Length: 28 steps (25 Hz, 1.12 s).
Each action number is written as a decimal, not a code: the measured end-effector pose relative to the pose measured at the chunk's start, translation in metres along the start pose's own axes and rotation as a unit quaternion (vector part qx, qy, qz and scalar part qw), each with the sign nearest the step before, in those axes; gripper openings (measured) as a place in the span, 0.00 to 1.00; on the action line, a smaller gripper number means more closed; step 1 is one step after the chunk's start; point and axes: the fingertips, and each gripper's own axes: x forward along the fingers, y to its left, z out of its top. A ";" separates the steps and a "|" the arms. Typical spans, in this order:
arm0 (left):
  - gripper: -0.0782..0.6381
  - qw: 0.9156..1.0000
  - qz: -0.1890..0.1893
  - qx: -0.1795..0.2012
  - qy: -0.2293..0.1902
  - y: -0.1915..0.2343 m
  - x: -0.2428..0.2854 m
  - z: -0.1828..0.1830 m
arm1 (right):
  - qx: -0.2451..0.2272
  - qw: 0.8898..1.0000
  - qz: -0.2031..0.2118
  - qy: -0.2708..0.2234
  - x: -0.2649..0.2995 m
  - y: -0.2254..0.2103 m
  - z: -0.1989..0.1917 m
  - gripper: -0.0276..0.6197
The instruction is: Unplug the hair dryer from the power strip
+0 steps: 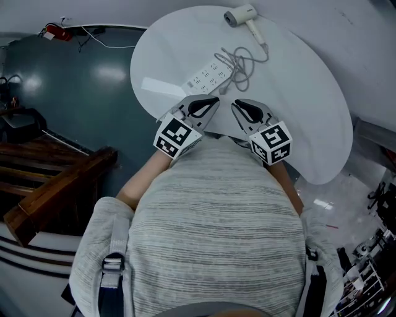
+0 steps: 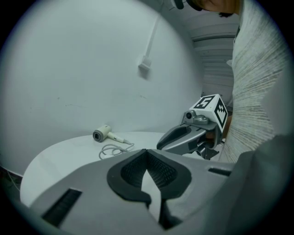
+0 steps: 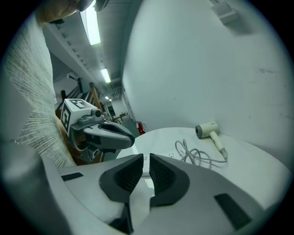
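A white hair dryer (image 1: 240,15) lies at the far edge of the round white table (image 1: 309,111). Its grey cord (image 1: 238,62) loops toward a white power strip (image 1: 209,77), and the cord's end sits at the strip's far end. Both grippers hang side by side above the table's near edge, short of the strip. My left gripper (image 1: 213,101) is shut with nothing in it. The right gripper (image 1: 237,104) shows a narrow gap between its pads, also with nothing in it. The left gripper view shows the dryer (image 2: 102,133) and the cord (image 2: 115,149). The dryer (image 3: 206,130) also shows in the right gripper view.
A dark wooden bench (image 1: 49,186) stands on the teal floor at the left. A red object (image 1: 55,31) lies on the floor by the wall. The white wall rises right behind the table. Metal racks (image 1: 371,272) stand at the lower right.
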 end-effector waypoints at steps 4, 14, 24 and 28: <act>0.12 1.000 -0.010 -0.006 -0.006 -0.008 -0.002 0.003 | -0.023 1.000 0.003 0.001 -0.001 0.007 0.003 0.09; 0.12 1.000 -0.004 -0.013 -0.011 -0.007 -0.004 0.003 | -0.003 1.000 -0.003 -0.004 -0.004 0.000 0.005 0.08; 0.12 1.000 0.000 -0.021 -0.007 -0.006 -0.006 -0.001 | -0.003 1.000 0.010 0.010 0.000 0.005 0.002 0.08; 0.12 1.000 -0.001 -0.023 -0.007 -0.007 -0.005 -0.002 | -0.002 1.000 0.012 0.011 0.002 0.005 0.002 0.08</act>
